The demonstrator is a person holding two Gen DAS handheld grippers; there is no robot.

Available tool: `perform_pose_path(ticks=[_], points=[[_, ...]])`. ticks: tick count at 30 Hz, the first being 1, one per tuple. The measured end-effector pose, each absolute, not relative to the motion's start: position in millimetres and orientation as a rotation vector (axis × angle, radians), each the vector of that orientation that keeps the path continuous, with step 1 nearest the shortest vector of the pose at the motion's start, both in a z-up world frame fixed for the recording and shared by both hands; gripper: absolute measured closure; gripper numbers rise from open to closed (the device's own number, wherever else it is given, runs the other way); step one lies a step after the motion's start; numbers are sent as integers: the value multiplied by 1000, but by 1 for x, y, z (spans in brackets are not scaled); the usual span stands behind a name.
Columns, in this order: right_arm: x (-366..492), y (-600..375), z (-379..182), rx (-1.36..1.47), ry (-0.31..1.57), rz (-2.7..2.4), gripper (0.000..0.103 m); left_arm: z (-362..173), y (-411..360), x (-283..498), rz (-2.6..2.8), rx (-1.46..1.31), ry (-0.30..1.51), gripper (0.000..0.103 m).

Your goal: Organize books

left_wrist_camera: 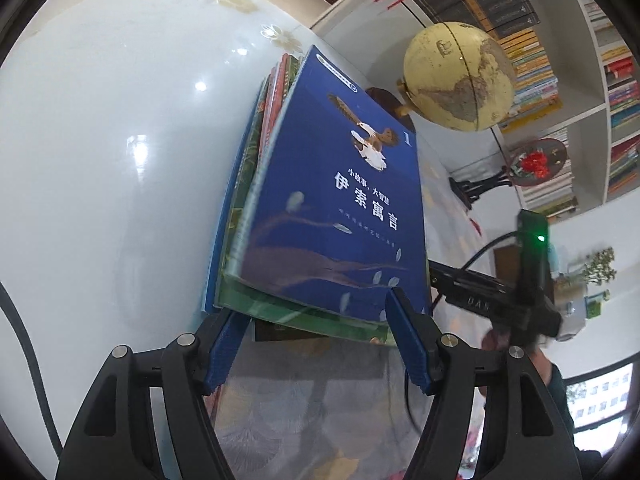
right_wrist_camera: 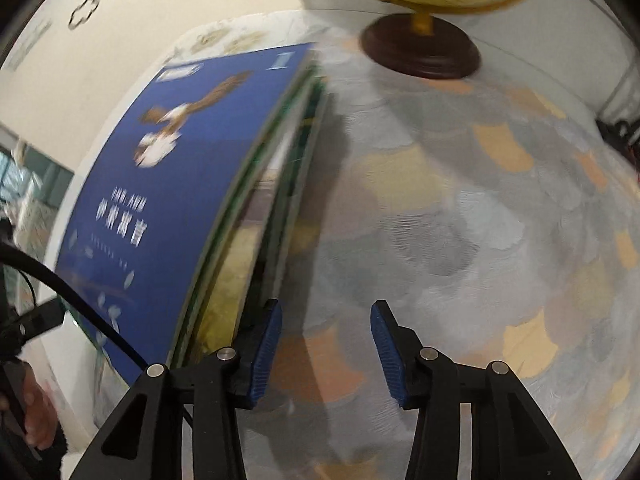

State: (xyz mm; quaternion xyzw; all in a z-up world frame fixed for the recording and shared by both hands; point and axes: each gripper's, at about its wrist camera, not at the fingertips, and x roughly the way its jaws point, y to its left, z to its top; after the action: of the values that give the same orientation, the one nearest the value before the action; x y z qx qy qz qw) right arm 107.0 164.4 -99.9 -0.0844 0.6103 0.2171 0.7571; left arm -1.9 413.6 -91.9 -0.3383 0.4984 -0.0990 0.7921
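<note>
Books (left_wrist_camera: 320,208) are already gathered into one bundle, which stands between the spread jaws of the left gripper (left_wrist_camera: 316,332). From the left wrist view, I cannot tell whether the pads press on it. Blue cover with a bird faces out, and thinner green and red books lie behind it. Right gripper (right_wrist_camera: 326,350) hangs just beside the bundle's edge, jaws apart over the patterned tablecloth (right_wrist_camera: 460,220), gripping nothing. I judge squaring the edges and placing remain. Beyond stands a globe (left_wrist_camera: 458,76).

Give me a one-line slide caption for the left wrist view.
Left gripper straddles the near edge of a leaning bundle of books, blue cover facing out, globe behind.
</note>
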Motion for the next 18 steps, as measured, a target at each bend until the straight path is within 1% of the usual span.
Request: perform_pose_path(ticks=[2,3,6,11,14,18], points=[[101,175,-96,-246,1309,422,68,-91,409,1,-200,-717,1075,30],[99,177,-95,-264,1304,409,68,-90,406,3,-194,-714,1080,27],[98,169,-90,-219,1303,407,68,-85,408,1,-209,-681,1086,28],[95,138,-75,-127,1311,404,67,-71,434,-9,-193,-723,1022,28],[90,141,-78,-115,1351,413,67,-69,434,-2,-198,-712,1024,28],[77,169,-83,-162,1366,408,67,-70,424,-1,-213,-706,1048,28]])
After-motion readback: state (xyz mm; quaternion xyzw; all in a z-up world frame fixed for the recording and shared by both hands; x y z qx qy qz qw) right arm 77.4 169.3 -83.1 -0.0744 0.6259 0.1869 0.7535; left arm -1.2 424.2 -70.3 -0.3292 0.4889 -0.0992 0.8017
